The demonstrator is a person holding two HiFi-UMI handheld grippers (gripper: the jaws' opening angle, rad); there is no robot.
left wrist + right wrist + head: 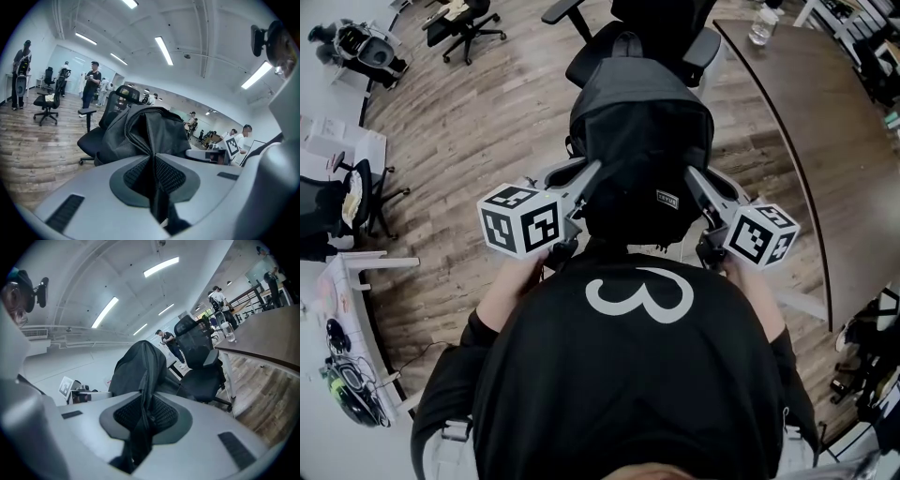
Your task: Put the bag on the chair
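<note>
Both grippers hold the black backpack (642, 141) up, just in front of the office chair (694, 37), w/ the desk (825, 122) at right. L gripper (152, 161) fingers pinched tight on backpack fabric; R gripper (146, 406) likewise.

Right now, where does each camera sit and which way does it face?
Head view: on the head, looking steeply down at bag near chair; torso, forearms show.
Left gripper view: on left gripper, along its jaws shut on bag, toward chair.
Right gripper view: on right gripper, same, bag's other side.
Shared: bag and chair.
</note>
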